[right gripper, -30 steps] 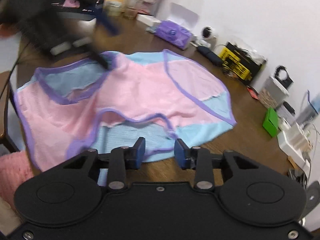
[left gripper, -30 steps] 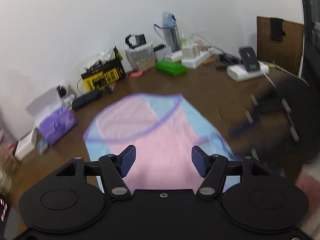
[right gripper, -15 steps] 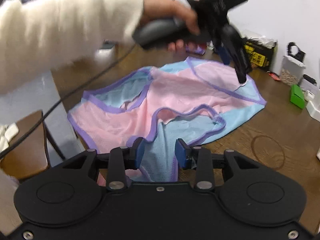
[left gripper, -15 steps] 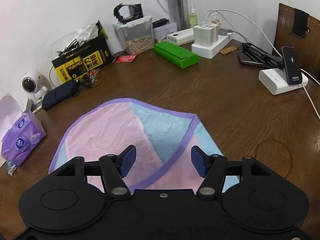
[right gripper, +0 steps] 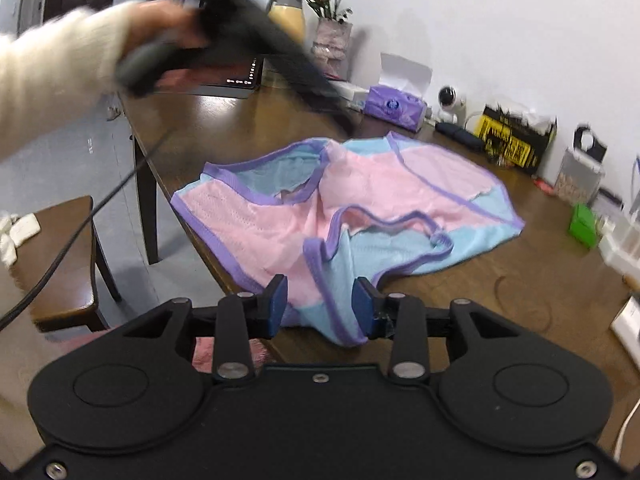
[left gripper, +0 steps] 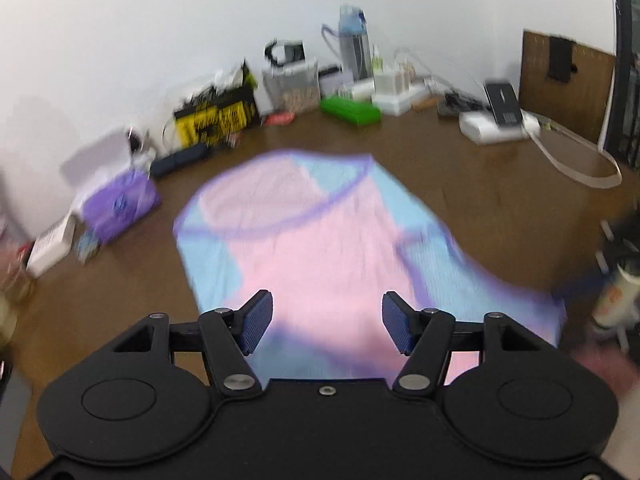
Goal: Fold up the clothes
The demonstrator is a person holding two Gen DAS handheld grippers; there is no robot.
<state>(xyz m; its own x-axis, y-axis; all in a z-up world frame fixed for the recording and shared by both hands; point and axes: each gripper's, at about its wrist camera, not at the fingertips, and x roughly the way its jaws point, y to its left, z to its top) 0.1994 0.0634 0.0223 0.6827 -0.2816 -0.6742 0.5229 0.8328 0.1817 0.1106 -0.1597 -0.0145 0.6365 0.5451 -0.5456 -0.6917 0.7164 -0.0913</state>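
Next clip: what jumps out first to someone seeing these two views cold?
The pink and blue garment with purple trim dominates, spread rumpled over the dark wooden table with one edge at the table's near side. The right tongs sit open at its near hem, fabric between the pads but not pinched. Above the garment's far end in the right view, the blurred left tongs swing in a cream-sleeved hand; clutter lines the wall.

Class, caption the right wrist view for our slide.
Pink and blue garment spread on wooden table, open hand-held gripper at its near edge.
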